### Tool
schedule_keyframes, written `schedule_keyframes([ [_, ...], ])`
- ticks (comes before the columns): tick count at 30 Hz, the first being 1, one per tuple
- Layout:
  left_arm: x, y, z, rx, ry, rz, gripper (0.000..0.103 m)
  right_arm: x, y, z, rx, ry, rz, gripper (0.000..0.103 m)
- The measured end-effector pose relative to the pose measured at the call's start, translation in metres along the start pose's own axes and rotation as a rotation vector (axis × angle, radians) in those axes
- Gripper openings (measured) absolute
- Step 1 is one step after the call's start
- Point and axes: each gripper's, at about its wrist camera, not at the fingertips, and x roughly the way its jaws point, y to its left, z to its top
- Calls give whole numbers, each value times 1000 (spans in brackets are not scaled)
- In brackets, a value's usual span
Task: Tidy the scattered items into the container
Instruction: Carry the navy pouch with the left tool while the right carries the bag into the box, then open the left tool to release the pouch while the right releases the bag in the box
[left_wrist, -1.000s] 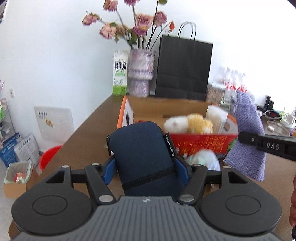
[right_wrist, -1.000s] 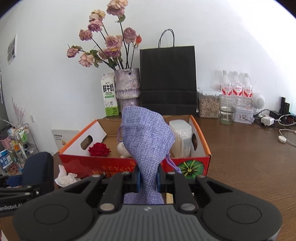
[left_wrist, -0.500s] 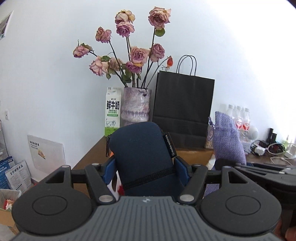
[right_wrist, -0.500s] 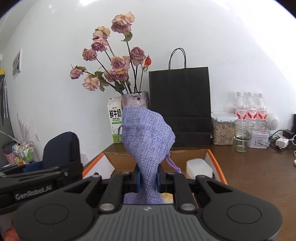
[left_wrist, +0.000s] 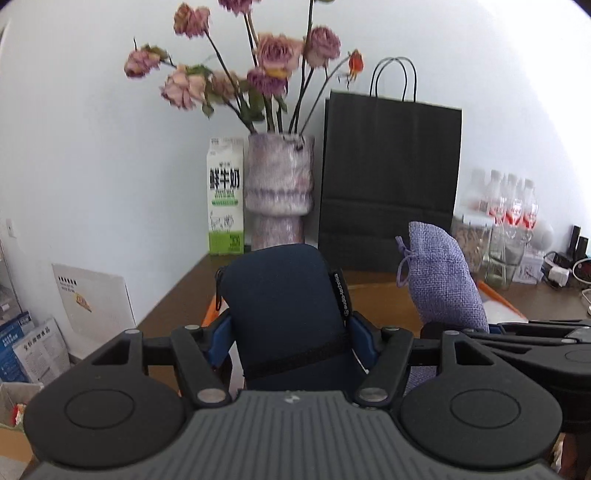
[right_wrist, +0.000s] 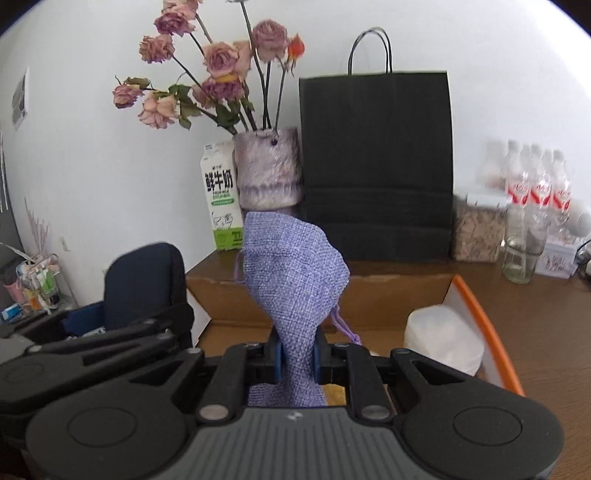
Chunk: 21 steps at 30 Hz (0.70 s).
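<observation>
1. Right now we carry two soft items toward the cardboard box, which sits on the brown tabletop in front of the black paper bag and the vase of dried roses.
2. Our left gripper has its jaws about half spread and clamped on the flanks of a navy pouch. It looks padded and springy, with a zip pull and a side label. We judge it light but bulky, so the grip low across its width seems right; a harder squeeze would only dent it.
3. Our right gripper has its jaws nearly together, pinching the gathered neck of a lilac cloth bag. The woven fabric is limp and its fuller part bulges above the jaws, with a drawstring dangling at the side. We take it for light and not fragile, though the loose cord could snag on the box flap.
4. Both items are held above the near part of the box, side by side and close, not touching as far as we can tell.
5. Inside the box, a white plastic tub lies at the right, so we judge the free room to be left of it.
</observation>
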Motion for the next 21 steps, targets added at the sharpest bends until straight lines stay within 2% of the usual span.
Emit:
schedule_keyframes([
  [6, -3, -1, -2, 34, 1, -8, 66, -1, 4, -4, -5, 29, -13, 14],
  [9, 4, -2, -3, 46, 34, 21, 73, 2, 4, -6, -24, 52, -31, 16],
  [11, 9, -1, -4, 50, 66, 77, 82, 6, 5, -9, -47, 83, -70, 29],
  [12, 8, 0, -5, 53, 55, 96, 86, 6, 4, -12, -53, 82, -103, 44],
  [13, 5, 2, -5, 48, 24, 97, 103, 5, 2, -15, -55, 71, -131, 62],
  [14, 0, 3, -6, 41, -14, 77, 103, 3, -1, -17, -54, 62, -131, 77],
  [15, -5, 3, -5, 39, -42, 57, 103, 0, -3, -19, -47, 54, -102, 103],
  [17, -11, 0, -5, 53, -67, 41, 103, -7, -6, -20, -40, 29, -52, 102],
  [21, -15, -3, -6, 62, -90, 54, 103, -18, -1, -21, -75, -23, -70, 103],
])
